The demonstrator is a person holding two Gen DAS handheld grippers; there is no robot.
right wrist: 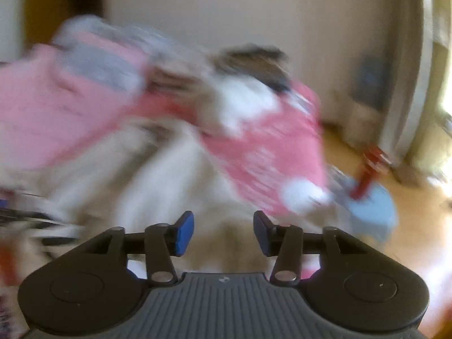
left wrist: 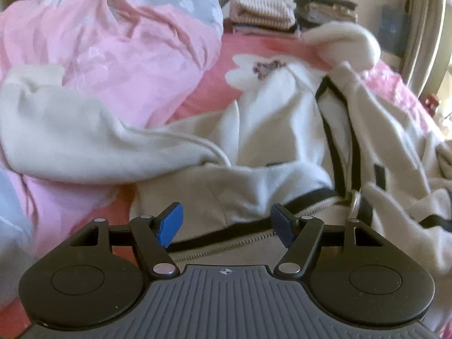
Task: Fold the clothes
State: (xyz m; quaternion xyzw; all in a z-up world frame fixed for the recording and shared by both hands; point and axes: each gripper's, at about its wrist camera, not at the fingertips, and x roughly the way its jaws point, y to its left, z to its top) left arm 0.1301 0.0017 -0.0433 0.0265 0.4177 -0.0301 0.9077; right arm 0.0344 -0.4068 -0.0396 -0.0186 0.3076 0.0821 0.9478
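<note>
Cream fleece jacket (left wrist: 271,130) spread across the pink bedsheet (left wrist: 209,65), long axis running from the near hem by the left gripper (left wrist: 226,227) away toward the hood (left wrist: 341,42) at the far end, black-trimmed zipper (left wrist: 336,147) following that line. One sleeve (left wrist: 70,138) thrown out leftward over the pink and grey duvet (left wrist: 118,36). Left jaws parted, hovering just over the hem, nothing between the blue pads (left wrist: 171,227). Only in the left view: folded stacks (left wrist: 260,10) beyond the bed. Only in the right view, badly blurred: wooden floor (right wrist: 418,226), something red (right wrist: 370,169). Right gripper (right wrist: 223,233) spread apart over pale cloth (right wrist: 158,186), gap empty.
</note>
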